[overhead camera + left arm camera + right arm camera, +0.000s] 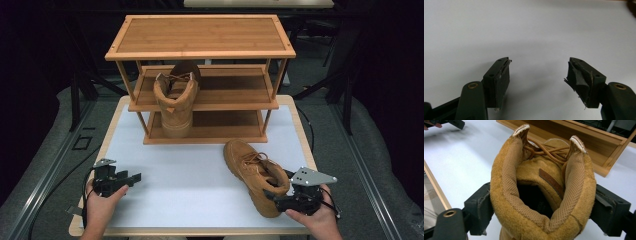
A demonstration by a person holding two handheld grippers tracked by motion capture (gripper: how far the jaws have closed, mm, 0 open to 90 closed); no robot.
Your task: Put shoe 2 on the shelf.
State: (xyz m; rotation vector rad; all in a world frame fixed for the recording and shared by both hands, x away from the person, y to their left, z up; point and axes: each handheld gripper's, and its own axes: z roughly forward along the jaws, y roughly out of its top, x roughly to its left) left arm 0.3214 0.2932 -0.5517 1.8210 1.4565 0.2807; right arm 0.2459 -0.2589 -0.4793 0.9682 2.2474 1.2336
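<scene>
A tan lace-up boot (252, 172) lies on the white table (180, 170) at the front right, toe toward the rack. My right gripper (277, 192) holds it at the heel; in the right gripper view its jaws (544, 202) press both sides of the boot's padded collar (506, 185). A matching boot (176, 102) stands on the middle shelf of the wooden rack (200, 50), heel hanging over the front. At the front left my left gripper (131, 179) hovers open over bare tabletop, its jaws (540, 61) wide apart with nothing between them.
The three-shelf wooden rack takes up the back half of the table; its top and bottom shelves are bare. Bare white surface (524, 25) lies between the two grippers. Table edges run close to both hands, with dark floor and cables beyond.
</scene>
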